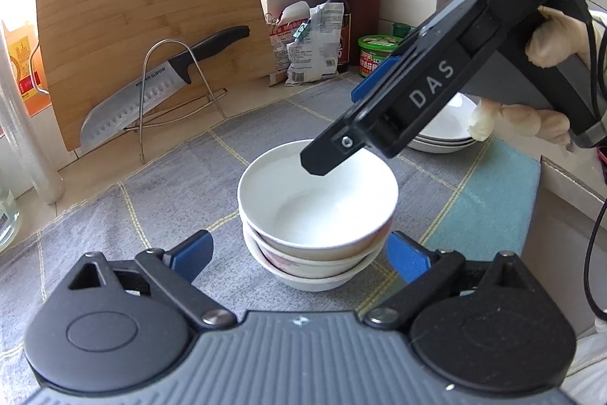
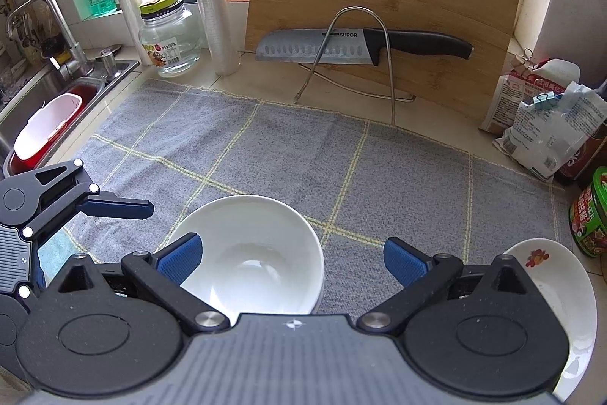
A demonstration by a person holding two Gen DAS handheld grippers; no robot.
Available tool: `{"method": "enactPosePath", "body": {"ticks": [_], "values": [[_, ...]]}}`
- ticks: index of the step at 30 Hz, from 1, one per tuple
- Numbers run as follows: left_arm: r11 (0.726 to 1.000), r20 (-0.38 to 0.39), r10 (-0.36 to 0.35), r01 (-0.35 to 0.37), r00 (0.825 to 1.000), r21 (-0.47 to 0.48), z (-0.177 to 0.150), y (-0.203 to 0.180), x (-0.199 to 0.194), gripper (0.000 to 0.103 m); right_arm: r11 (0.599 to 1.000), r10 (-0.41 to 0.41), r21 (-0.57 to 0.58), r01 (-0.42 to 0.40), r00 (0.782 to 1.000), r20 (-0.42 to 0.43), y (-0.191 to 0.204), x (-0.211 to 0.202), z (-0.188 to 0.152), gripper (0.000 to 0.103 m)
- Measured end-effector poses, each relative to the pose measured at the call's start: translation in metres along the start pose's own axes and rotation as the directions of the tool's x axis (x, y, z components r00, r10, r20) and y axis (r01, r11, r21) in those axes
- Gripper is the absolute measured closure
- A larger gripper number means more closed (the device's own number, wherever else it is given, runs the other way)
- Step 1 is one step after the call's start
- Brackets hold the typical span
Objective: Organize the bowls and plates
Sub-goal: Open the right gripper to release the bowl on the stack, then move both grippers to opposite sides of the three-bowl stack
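Three white bowls (image 1: 318, 211) stacked mid grey cloth (image 1: 170, 185). Left gripper (image 1: 299, 255) spread wide beside the stack, right gripper (image 2: 292, 262) gaping above it, nothing pinched. Plates (image 1: 447, 128) just behind.

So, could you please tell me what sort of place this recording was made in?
A home kitchen counter, most likely. A bamboo cutting board leans at the back with a kitchen knife on a wire rack, a sink with a faucet sits alongside, and stacked white bowls rest on a grey cloth.
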State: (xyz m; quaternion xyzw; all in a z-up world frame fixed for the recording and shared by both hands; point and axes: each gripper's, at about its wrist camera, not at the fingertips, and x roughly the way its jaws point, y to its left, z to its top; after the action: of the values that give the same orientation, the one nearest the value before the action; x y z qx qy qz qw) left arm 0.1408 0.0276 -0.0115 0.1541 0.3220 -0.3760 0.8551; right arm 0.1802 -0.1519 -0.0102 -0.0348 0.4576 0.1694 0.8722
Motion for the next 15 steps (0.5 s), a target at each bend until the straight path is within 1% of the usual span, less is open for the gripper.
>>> {"method": "enactPosePath", "body": {"ticks": [5, 8, 15], "values": [[1.0, -0.017, 0.008, -0.008, 1.0, 0.005, -0.007, 0.004, 0.0, 0.005, 1.0, -0.009, 0.0, 0.009, 1.0, 0.016, 0.003, -0.006, -0.012, 0.0], [1.0, -0.028, 0.001, -0.001, 1.0, 0.006, -0.011, 0.008, 0.002, 0.005, 1.0, -0.007, 0.002, 0.007, 1.0, 0.023, 0.005, -0.009, -0.02, 0.0], [1.0, -0.083, -0.01, 0.012, 0.996, 0.02, -0.02, 0.01, 0.016, 0.005, 1.0, -0.007, 0.011, 0.007, 1.0, 0.014, 0.011, -0.013, -0.045, 0.0]]}}
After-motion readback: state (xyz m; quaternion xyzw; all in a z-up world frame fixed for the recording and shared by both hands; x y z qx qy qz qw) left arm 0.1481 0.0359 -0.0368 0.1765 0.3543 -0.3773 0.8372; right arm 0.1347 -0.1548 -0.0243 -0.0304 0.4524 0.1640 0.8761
